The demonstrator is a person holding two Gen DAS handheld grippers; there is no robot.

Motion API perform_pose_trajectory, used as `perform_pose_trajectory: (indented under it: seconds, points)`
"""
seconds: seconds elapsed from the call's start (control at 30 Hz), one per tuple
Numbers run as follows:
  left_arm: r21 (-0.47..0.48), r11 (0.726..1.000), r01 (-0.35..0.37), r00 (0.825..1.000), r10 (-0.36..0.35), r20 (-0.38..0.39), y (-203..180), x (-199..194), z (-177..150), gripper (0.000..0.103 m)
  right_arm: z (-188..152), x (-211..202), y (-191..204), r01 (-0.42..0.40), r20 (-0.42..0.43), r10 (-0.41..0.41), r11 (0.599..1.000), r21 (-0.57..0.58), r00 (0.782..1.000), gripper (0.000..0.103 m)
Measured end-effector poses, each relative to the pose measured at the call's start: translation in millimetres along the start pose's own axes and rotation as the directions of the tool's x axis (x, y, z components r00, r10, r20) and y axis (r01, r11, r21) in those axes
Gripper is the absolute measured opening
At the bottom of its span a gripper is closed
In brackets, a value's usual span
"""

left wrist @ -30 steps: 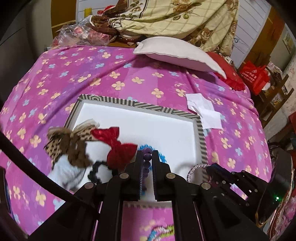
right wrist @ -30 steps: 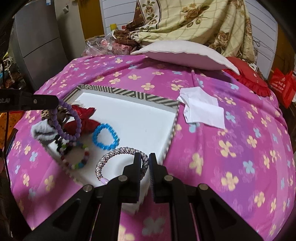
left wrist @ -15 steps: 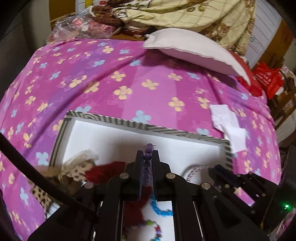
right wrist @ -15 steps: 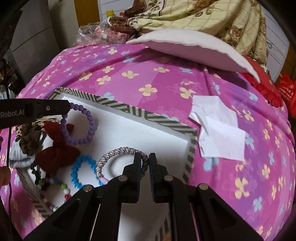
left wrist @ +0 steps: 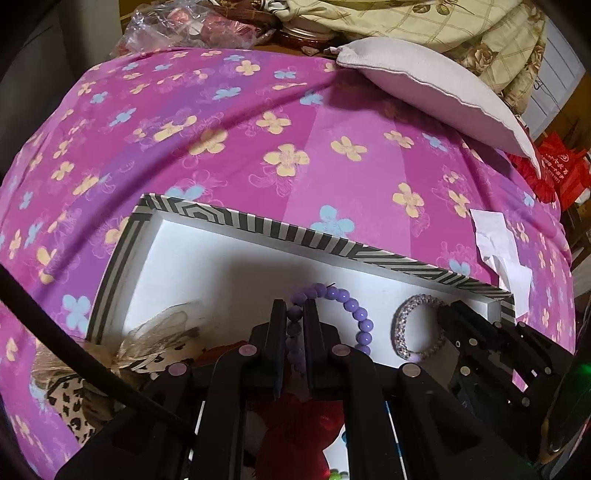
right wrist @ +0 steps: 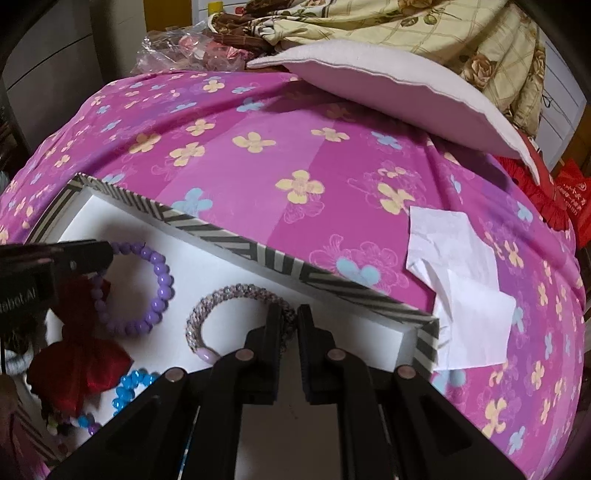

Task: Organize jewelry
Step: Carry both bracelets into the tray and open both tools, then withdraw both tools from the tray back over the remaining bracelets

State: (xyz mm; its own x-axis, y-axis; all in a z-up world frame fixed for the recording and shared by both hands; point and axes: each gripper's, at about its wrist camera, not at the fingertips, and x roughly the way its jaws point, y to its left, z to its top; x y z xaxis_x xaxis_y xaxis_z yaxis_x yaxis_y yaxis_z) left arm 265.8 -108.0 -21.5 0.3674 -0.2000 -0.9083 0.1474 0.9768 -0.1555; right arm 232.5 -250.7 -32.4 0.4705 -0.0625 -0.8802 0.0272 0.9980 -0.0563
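Observation:
A shallow white tray with a black-and-white striped rim (left wrist: 325, 242) (right wrist: 229, 240) lies on a pink flowered bedspread. My left gripper (left wrist: 294, 314) is shut on a purple bead bracelet (left wrist: 351, 306) (right wrist: 159, 284) over the tray's far part. My right gripper (right wrist: 287, 317) is shut on a silver-grey woven bracelet (right wrist: 229, 295) (left wrist: 402, 325) to the right of it. A red bow (right wrist: 79, 363), a blue bead bracelet (right wrist: 127, 387) and a leopard-print bow (left wrist: 85, 391) lie in the tray's left part.
A white paper (right wrist: 465, 291) lies on the bedspread just right of the tray. A pale pillow (right wrist: 388, 92) and a folded blanket (right wrist: 406, 26) lie at the far side. A red bag (left wrist: 557, 173) is at the far right.
Both grippers have moved forward over the tray toward its far rim, carrying their bracelets. The purple bracelet now hangs lower, near the tray floor.

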Motion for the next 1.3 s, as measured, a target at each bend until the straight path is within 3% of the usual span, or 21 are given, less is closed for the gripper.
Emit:
perform_pose_trajectory:
  seconds: [0.13, 0.27, 0.53, 0.83, 1.3]
  points:
    - [-0.026, 1.000, 0.013, 1.000, -0.013, 0.004, 6, -3, -2, 0.031, -4, -8, -8, -0.039, 0.014, 0.039, 0.998, 0.041, 0.999, 0.020]
    - [-0.015, 1.000, 0.011, 1.000, -0.011, 0.008, 8, -11, -9, 0.049, -14, -19, -13, -0.071, 0.024, 0.069, 0.995, 0.064, 0.997, 0.025]
    - [0.023, 1.000, -0.017, 0.998, 0.016, 0.063, 3, -40, -33, 0.051, -44, -53, -16, -0.105, 0.067, 0.099, 0.991, 0.084, 0.993, 0.041]
    - [0.071, 0.994, -0.081, 0.989, 0.072, 0.127, -6, -67, -73, 0.051, -78, -84, -10, -0.127, 0.095, 0.118, 0.988, 0.090, 0.988, 0.042]
    - [0.099, 0.989, -0.107, 0.975, 0.084, 0.206, -10, -108, -129, 0.051, -130, -135, 0, -0.151, 0.134, 0.139, 0.985, 0.085, 0.981, 0.046]
